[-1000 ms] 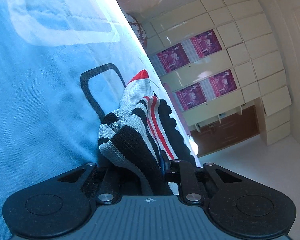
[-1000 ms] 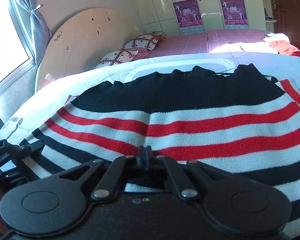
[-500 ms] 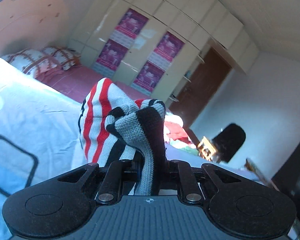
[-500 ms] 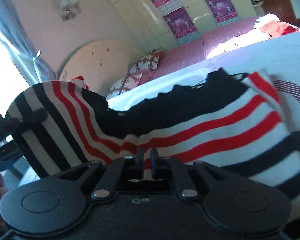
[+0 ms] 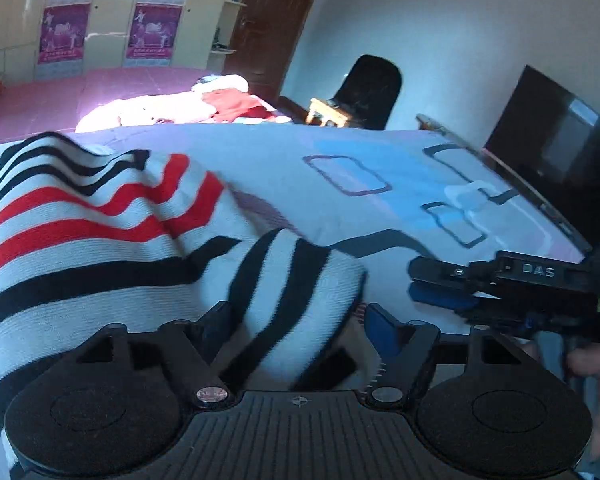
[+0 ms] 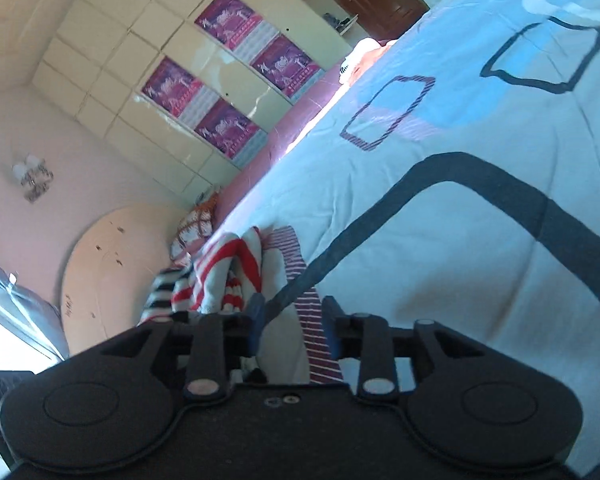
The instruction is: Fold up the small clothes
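A white knit garment (image 5: 100,240) with black and red stripes lies doubled over on the light blue bed sheet (image 5: 380,216). My left gripper (image 5: 300,320) straddles its near folded edge; its jaws are opening and the blue right pad stands clear of the cloth. My right gripper (image 5: 414,282) hovers just right of the garment, a hand behind it. In the right wrist view the right gripper (image 6: 294,316) is opening with only the sheet (image 6: 460,240) beyond its fingers. The striped garment (image 6: 220,276) lies bunched to its left, apart from it.
A pile of white and red clothes (image 5: 220,108) lies on the pink far side of the bed. A black chair (image 5: 370,92) and a dark screen (image 5: 548,152) stand past the bed's right edge. Wardrobe doors with pink posters (image 6: 220,92) and pillows (image 6: 196,224) are behind.
Both grippers, earlier shut on the striped garment and carrying it lifted, have swung it over and let go. It now lies on the sheet, and both pairs of jaws stand apart.
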Tool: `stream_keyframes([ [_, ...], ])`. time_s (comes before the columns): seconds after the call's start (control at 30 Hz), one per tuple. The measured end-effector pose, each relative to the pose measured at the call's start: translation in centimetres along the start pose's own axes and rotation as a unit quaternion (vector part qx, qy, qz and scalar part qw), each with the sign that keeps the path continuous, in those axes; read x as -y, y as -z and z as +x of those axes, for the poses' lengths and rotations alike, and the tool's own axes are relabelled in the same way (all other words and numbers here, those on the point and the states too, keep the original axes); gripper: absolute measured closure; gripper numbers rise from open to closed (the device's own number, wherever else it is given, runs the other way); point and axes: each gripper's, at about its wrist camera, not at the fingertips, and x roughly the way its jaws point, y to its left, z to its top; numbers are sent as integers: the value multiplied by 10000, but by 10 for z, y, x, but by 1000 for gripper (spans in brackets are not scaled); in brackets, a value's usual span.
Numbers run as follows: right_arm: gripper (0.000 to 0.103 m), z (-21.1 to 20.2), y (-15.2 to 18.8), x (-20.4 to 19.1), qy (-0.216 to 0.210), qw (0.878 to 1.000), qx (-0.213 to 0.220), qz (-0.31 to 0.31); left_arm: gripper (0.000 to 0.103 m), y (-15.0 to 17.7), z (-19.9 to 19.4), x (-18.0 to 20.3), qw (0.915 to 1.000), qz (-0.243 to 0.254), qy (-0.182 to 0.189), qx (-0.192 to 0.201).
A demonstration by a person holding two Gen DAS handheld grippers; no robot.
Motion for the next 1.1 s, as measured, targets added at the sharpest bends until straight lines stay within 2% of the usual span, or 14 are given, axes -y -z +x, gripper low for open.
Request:
stream_keyframes([
  [0.1,53,2,-2,-4,-212,9997,-55,81,31,-1,-41,-3,9997,-49,171,183],
  [0.2,34,20,-4,-21,-770,9951,-591,208,31,-2,-78,-36,9973,-485,-123,532],
  [0.3,33,37,4,-38,-1010,9892,-1016,313,31,1,-94,-83,9898,-939,-859,643],
  [0.4,33,56,14,-55,-1066,9839,-1390,351,31,10,-100,-113,9830,-1241,-1199,620],
  [0.47,33,73,20,-69,-853,9841,-1549,165,31,18,-100,-121,9783,-1452,-1286,727],
  [0.5,33,82,24,-78,-527,9853,-1625,9,31,20,-101,-124,9765,-1577,-1255,763],
  [0.53,33,89,28,-85,-256,9873,-1566,-117,31,22,-95,-124,9750,-1697,-1202,784],
  [0.6,56,93,38,-96,-20,9915,-1240,-389,31,25,-90,-124,9739,-1752,-1214,774],
  [0.73,85,93,55,-108,191,9934,-846,-753,31,28,-75,-128,9750,-1726,-1225,674],
  [0.8,88,75,58,-91,-744,9962,-442,-71,31,30,-75,-132,9742,-1776,-1210,684],
  [0.87,88,68,61,-68,-1504,9849,-252,819,31,32,-77,-136,9738,-1820,-1160,713],
  [0.97,88,80,77,-25,-1012,9840,-324,1428,31,34,-72,-145,9740,-1911,-1034,637],
  [1.03,93,82,80,-8,-1128,9790,-371,1659,31,33,-66,-146,9756,-1852,-1031,568],
  [1.1,75,74,74,-16,-995,9840,-289,1447,31,29,-62,-146,9781,-1752,-960,584],
])
